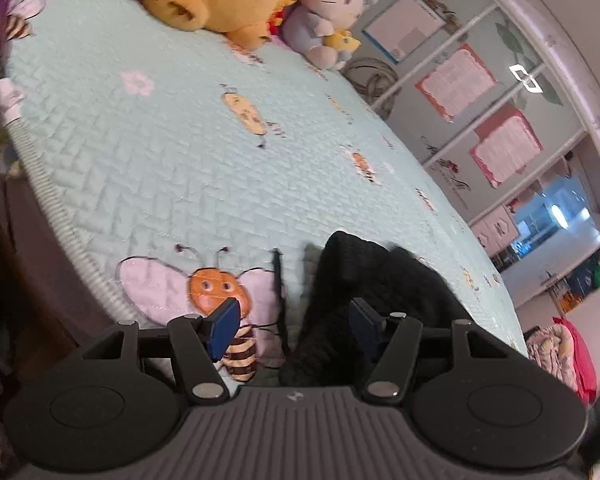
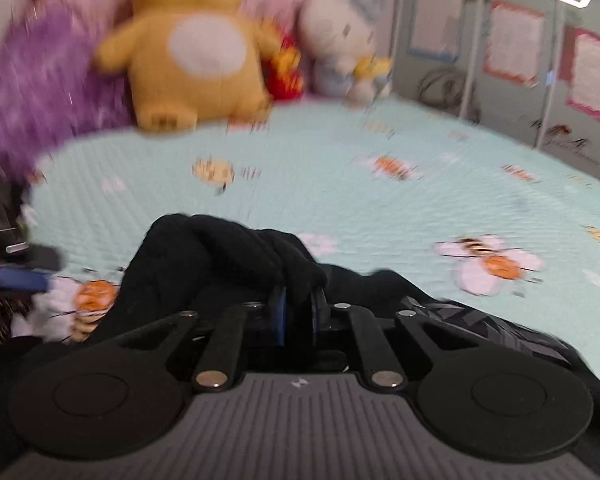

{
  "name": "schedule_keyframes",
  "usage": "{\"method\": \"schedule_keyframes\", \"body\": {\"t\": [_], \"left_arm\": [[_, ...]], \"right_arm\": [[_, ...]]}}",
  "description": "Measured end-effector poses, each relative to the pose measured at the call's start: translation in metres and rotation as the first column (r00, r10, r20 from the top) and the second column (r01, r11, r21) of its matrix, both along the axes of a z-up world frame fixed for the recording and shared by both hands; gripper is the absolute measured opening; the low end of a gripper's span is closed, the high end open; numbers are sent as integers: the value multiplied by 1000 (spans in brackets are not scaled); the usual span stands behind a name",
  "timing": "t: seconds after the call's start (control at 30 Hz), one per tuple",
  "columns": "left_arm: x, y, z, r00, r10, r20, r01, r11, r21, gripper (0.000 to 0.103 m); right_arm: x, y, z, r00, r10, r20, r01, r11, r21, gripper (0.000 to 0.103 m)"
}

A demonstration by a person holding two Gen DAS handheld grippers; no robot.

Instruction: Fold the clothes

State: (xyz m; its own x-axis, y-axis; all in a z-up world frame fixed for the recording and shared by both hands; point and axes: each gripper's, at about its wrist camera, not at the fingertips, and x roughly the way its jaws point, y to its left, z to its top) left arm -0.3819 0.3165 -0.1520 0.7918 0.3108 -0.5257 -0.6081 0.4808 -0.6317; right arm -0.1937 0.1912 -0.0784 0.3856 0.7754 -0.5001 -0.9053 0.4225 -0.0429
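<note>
1. Hovering low at the near left edge of the quilted bedspread (image 1: 204, 168): left gripper (image 1: 296, 326), blue pads spread wide, nothing between them, black garment (image 1: 364, 280) just ahead and to the right of its midline.
2. Lying bunched and humped near the front of the bed: the same black garment (image 2: 204, 264), soft knit-looking fabric, matte, thick folds, no flat panel or clear hem visible; whether sleeve, leg or body part, cannot tell.
3. Pinching a ridge of that cloth: right gripper (image 2: 298, 312), pads pressed nearly together with black fabric caught between.
4. Judging the step: raising or spreading the garment by the right grip, with the free left pads suited to take a second hold. Equally fits a bundle being opened out for folding or one being gathered mid-fold.
5. Doing it well: seeking an edge or corner rather than the middle of the lump; keeping the 2 holds well apart so cloth hangs taut; avoiding a pinch of the bedspread beneath.
6. Sitting well apart at the far end: yellow plush (image 2: 188, 52), fuzzy and rounded, with a white plush (image 2: 340, 40) beside it.
7. Showing on the pale green cover: stitched chevron texture and bee appliqué (image 1: 220, 292), puffy, slightly grippy.
</note>
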Motion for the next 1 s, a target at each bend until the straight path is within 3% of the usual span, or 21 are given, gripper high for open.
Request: {"method": "schedule_keyframes", "body": {"t": [0.1, 0.2, 0.37, 0.53, 0.63, 0.7, 0.73, 0.77, 0.8, 0.9, 0.97, 1.0], "left_arm": [[17, -3, 2, 998, -59, -7, 59, 998, 0, 65], [38, -15, 9, 989, -146, -7, 146, 989, 21, 66], [75, -18, 16, 973, -232, -2, 232, 973, 0, 70], [118, 9, -2, 973, -229, -25, 222, 962, -159, 71], [147, 28, -24, 968, -245, -52, 219, 928, -301, 71], [164, 32, -30, 962, -269, -57, 236, 915, -326, 59], [172, 34, -29, 959, -278, -54, 248, 915, -318, 47], [179, 34, -23, 957, -286, -42, 262, 921, -288, 16], [185, 34, -14, 956, -293, -25, 278, 927, -251, 9], [201, 37, 24, 947, -319, 16, 320, 943, -94, 8], [210, 46, 56, 949, -312, 49, 312, 950, 11, 8], [214, 51, 71, 949, -307, 68, 303, 951, 53, 7]], "right_arm": [[-11, -61, 5, 998, -54, -11, 55, 998, 38, 11], [-21, -95, -8, 997, -73, -35, 74, 997, 36, 11], [-33, -105, -23, 996, -71, -48, 72, 997, 29, 11], [-34, -102, -24, 996, -65, -54, 67, 997, 35, 11], [-35, -104, -24, 996, -67, -60, 69, 997, 37, 12], [-36, -105, -21, 996, -77, -49, 80, 996, 49, 13], [-36, -107, -19, 996, -85, -42, 87, 995, 58, 16], [-36, -108, -17, 995, -92, -34, 94, 993, 67, 18], [-36, -109, -15, 995, -99, -26, 101, 992, 76, 18], [-36, -112, -8, 993, -122, -3, 122, 987, 103, 33], [-34, -116, -3, 989, -146, 9, 144, 981, 130, 53], [-30, -120, 1, 984, -177, 7, 174, 973, 153, 58]]}}
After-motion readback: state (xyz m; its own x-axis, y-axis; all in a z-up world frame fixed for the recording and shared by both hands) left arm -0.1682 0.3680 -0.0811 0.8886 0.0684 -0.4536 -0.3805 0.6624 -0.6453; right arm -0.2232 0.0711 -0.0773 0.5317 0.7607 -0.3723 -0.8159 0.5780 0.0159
